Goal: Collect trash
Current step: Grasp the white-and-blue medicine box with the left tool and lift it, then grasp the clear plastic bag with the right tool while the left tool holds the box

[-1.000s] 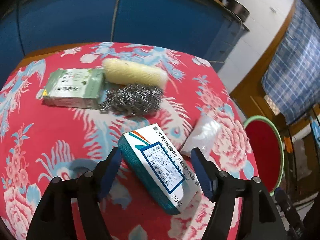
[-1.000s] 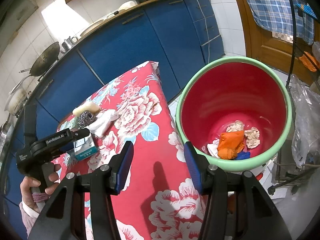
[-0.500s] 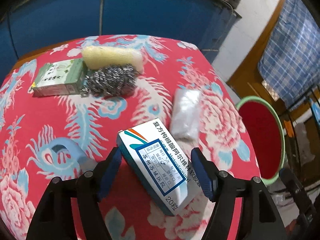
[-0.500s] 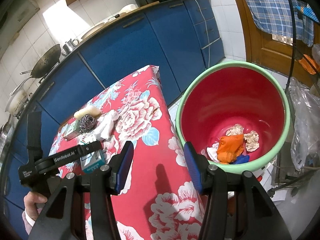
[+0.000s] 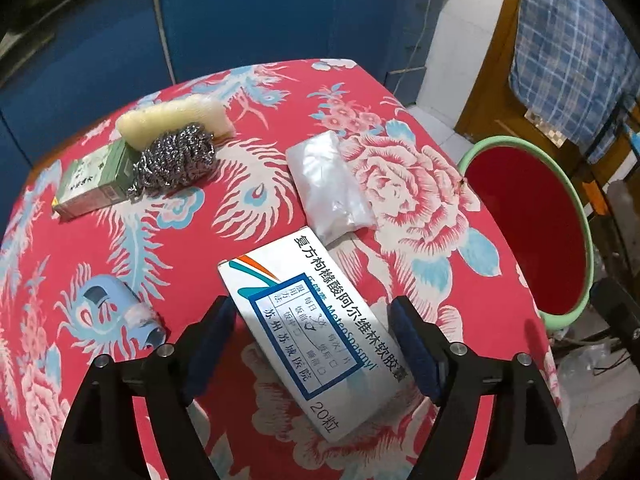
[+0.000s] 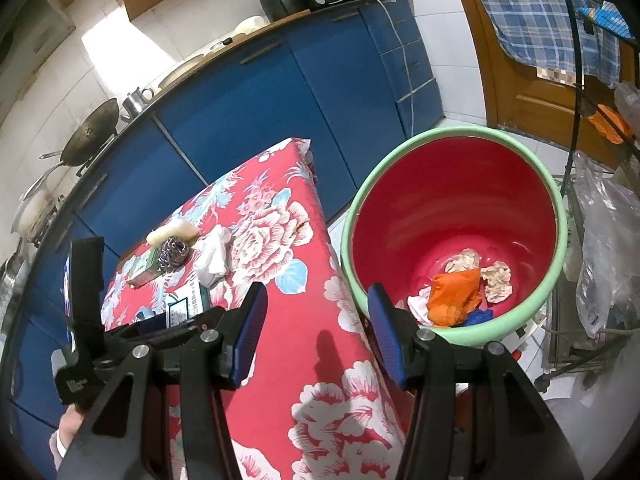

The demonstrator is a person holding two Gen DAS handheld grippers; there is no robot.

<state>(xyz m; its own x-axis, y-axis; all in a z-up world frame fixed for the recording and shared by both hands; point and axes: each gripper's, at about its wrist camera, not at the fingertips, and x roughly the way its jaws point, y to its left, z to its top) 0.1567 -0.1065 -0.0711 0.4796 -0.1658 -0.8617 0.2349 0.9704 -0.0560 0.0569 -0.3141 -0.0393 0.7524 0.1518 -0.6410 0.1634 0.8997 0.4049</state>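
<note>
My left gripper point(image 5: 310, 344), its jaws just widened and apparently not pressing, straddles the white medicine box point(image 5: 316, 332) near the tabletop's point(image 5: 460, 280) bucket-side edge, while my right gripper point(image 6: 314, 332) hangs spread and empty over that edge beside the red bucket point(image 6: 452, 208).

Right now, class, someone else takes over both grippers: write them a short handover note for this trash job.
Left gripper: open, jaws have just been opening, astride the white medicine box on the table, pads not touching it.
Right gripper: open, empty, pointing between the table edge and the red bin.
On the floral tablecloth: plastic bag, steel scourer, yellow sponge, green box, small blue scrap.
Done: orange wrapper and crumpled papers already in the bin.
Left: grip the medicine box, bin it, then judge the rest.
</note>
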